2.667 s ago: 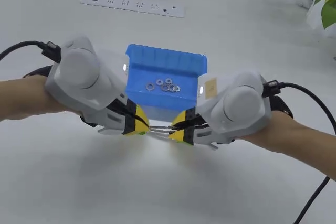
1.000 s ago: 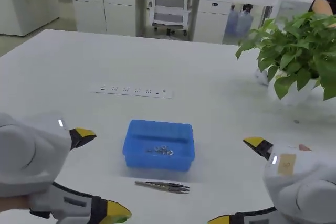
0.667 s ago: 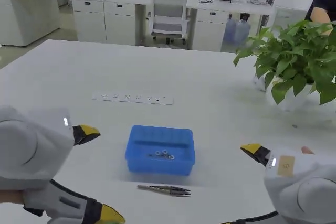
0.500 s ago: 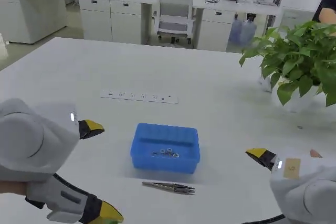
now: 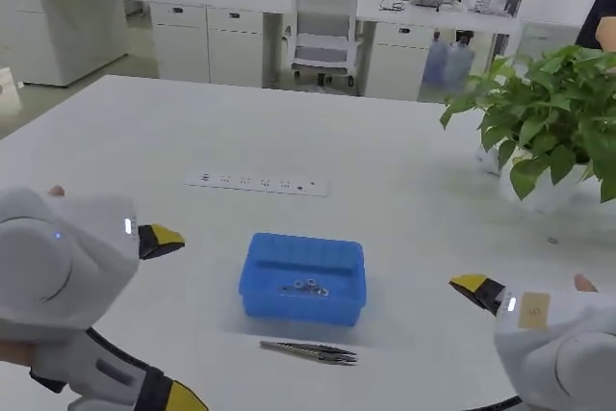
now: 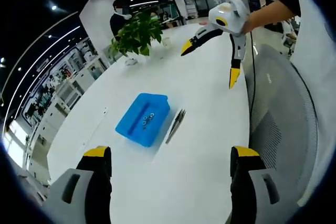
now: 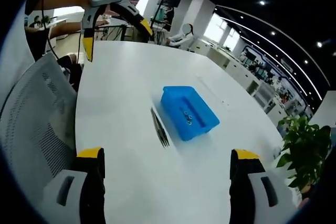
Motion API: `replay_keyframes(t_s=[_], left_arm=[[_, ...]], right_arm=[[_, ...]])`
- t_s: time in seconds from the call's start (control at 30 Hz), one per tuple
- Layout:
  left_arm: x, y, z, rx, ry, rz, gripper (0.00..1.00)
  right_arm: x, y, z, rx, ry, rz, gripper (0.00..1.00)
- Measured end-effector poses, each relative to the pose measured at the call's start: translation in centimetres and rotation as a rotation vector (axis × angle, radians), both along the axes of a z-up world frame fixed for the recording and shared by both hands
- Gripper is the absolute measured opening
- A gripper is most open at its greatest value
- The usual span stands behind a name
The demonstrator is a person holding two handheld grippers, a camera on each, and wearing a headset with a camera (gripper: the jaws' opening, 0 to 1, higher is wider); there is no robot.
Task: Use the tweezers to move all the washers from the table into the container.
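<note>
Head view puts the blue container [image 5: 303,276] toward the near edge of the white table [image 5: 404,190], with the tweezers [image 5: 308,351] lying flat between its near wall and that edge. They are just beside the container, not touching it, and roughly parallel to its long side.

The washers [image 5: 303,288] that I can see form one small cluster on the container floor. They are too small here to count.

Counted: one pair of tweezers, one container and two grippers. Further back there is one power strip [image 5: 256,184], and one potted plant [image 5: 544,122] stands toward the far right corner.

The left gripper [image 6: 170,153] and the right gripper [image 7: 168,154] are both raised off the table on either side of the container, jaws spread wide and empty.

The tweezers are probably thin, light, smooth metal — stiff along the length and springy across the arms. Lying flat, they would be hard to get under and could skate when nudged. The best hold looks to be around mid-length, pinched across both arms, leaving the tips free.

A washer would be tiny, flat and slick — likely to flick away unless nipped squarely by its rim.
</note>
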State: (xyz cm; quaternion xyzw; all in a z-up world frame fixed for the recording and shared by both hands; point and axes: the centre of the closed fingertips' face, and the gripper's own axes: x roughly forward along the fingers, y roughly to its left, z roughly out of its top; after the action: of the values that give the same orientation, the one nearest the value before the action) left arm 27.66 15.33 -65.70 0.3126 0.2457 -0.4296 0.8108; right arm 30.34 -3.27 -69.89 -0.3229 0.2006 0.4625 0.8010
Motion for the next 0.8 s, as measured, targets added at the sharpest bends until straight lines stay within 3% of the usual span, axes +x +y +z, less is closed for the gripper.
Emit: replay_keyframes(t_s=[0.17,0.33,0.47,0.8], left_arm=[[0.1,0.4,0.1,0.009,0.011,0.0,1.0],[0.0,0.4,-0.4,0.022,0.038,-0.014,1.0],[-0.2,0.5,-0.8,0.049,0.053,-0.018,0.99],[0.0,-0.2,-0.6,0.039,0.051,-0.02,0.99]], right_arm=[[-0.1,-0.4,-0.5,-0.003,0.019,-0.005,1.0],[-0.5,-0.4,-1.1,0.014,0.07,0.001,1.0],[-0.6,-0.4,-1.1,0.014,0.075,0.002,1.0],[-0.6,-0.3,-0.4,0.046,0.065,-0.01,1.0]])
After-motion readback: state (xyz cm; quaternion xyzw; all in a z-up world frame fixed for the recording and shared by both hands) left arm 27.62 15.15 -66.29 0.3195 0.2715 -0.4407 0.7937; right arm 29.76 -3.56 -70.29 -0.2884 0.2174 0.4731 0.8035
